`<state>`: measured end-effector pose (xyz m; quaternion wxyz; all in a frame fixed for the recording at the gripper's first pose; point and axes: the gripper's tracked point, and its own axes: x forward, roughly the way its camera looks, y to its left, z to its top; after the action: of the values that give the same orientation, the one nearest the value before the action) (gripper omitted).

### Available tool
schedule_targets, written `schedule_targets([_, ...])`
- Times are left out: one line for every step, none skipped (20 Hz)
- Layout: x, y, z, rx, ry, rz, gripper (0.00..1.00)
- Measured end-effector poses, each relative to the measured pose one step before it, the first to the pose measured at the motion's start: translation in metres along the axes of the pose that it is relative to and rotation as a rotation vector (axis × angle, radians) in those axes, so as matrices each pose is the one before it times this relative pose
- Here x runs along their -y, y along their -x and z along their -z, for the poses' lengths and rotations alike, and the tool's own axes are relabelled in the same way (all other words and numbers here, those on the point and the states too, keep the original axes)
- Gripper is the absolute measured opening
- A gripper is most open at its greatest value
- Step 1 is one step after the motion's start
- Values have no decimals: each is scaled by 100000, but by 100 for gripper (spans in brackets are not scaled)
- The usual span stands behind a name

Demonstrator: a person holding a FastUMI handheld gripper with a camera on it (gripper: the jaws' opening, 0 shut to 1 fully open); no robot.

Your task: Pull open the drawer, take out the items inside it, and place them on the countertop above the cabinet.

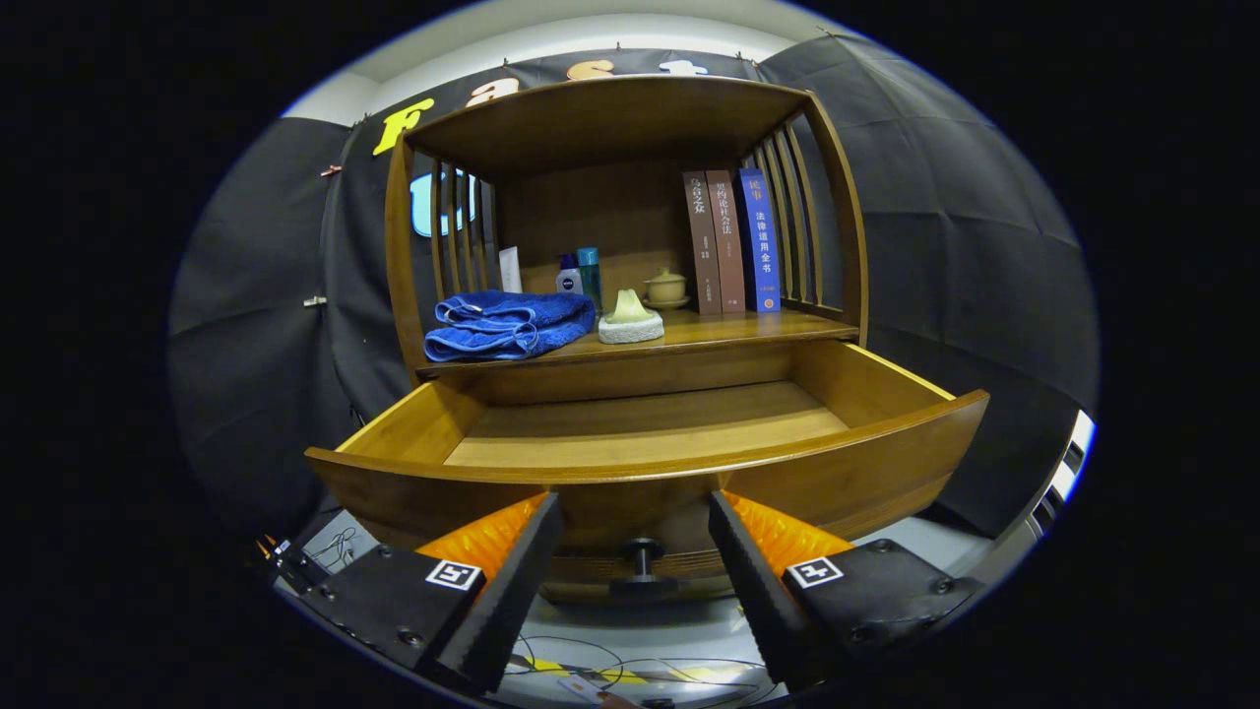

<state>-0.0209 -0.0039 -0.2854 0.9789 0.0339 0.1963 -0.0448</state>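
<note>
The gripper (635, 551) is spread, pinching nothing, with the drawer's knob (642, 563) between its fingers. The drawer (640, 463) at 12 o'clock is pulled open and looks empty. The blue towel (507, 325) lies on the countertop (728, 330) at 11 o'clock. Risk: advancing could bump the knob.

beyond the tool (635, 512), the bench (728, 330) above the pulled-out drawer (650, 433) carries a folded blue towel (507, 325), a pale soap on its dish (630, 317), small bottles (581, 274), a lidded pot (666, 288) and three upright books (730, 241).
</note>
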Motion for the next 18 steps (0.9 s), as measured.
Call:
schedule_targets([-50, -334, -150, -40, -431, -53, 97])
schedule_targets([-42, -378, -59, -167, -97, 14, 98])
schedule_targets([-34, -454, -176, -338, -43, 121, 98])
schedule_targets([-81, -549, -160, -399, -31, 173, 98])
schedule_targets([-90, -559, -270, -223, -233, 218, 98])
schedule_targets([-114, -612, -357, 140, -575, 40, 98])
schedule_targets([-124, -668, -531, 961, -735, 25, 98])
schedule_targets([-175, -766, -449, 969, -360, 162, 99])
schedule_targets([-57, -936, 62, -1581, -662, 1, 99])
schedule_targets([-86, -595, -333, -12, -491, 111, 99])
schedule_targets([-29, -1110, -94, -619, -56, 44, 99])
schedule_targets([68, -1040, -293, -528, -212, -24, 99])
schedule_targets([-14, -789, -244, -437, -188, -159, 99])
schedule_targets([-13, -802, -250, -557, -171, -221, 99])
schedule_targets([28, -853, -217, -474, 84, -179, 99])
schedule_targets([-26, -831, -231, -372, 187, -74, 99])
schedule_targets([23, -780, -238, -269, 208, 16, 99])
schedule_targets([26, -697, -206, -258, -132, -66, 99])
